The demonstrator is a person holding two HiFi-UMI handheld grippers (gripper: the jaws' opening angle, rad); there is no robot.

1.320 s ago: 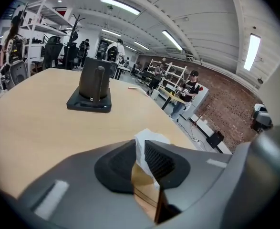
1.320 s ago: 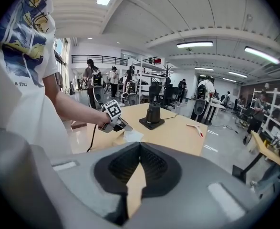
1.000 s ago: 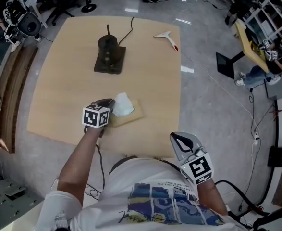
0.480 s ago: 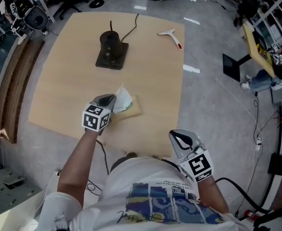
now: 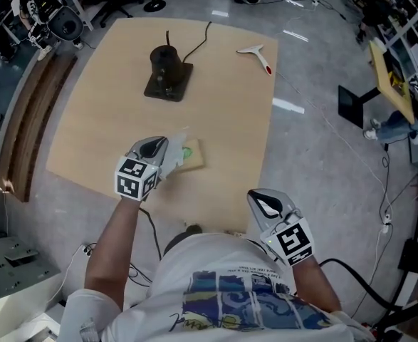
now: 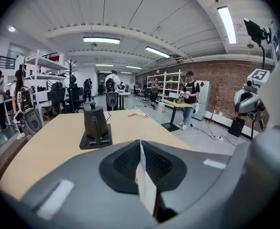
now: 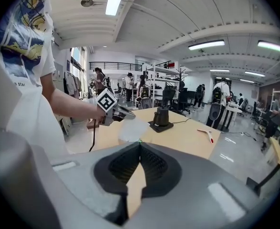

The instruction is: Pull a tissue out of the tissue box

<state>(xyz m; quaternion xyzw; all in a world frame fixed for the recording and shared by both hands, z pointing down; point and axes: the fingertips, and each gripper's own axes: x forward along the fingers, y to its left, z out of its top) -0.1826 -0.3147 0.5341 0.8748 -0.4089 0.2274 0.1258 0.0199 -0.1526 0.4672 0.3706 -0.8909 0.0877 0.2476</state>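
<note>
Just above the box (image 5: pixel 196 161) hangs a thin, rumpled white tissue (image 7: pixel 132 129), pinched by the left hand-held gripper (image 5: pixel 167 148); right hand-held gripper (image 5: pixel 255 199) pressed together.

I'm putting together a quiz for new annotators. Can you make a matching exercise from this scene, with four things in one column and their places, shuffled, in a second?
Things
1. tissue
2. tissue box
3. red-tipped scraper
4. right gripper

Places
A. on the table, near its far right corner
B. in the air close to the person's shirt, jaws shut on nothing
C. pinched in the shut left gripper
D. on the table, near its front edge

Pairs: 1-C, 2-D, 3-A, 4-B
</note>
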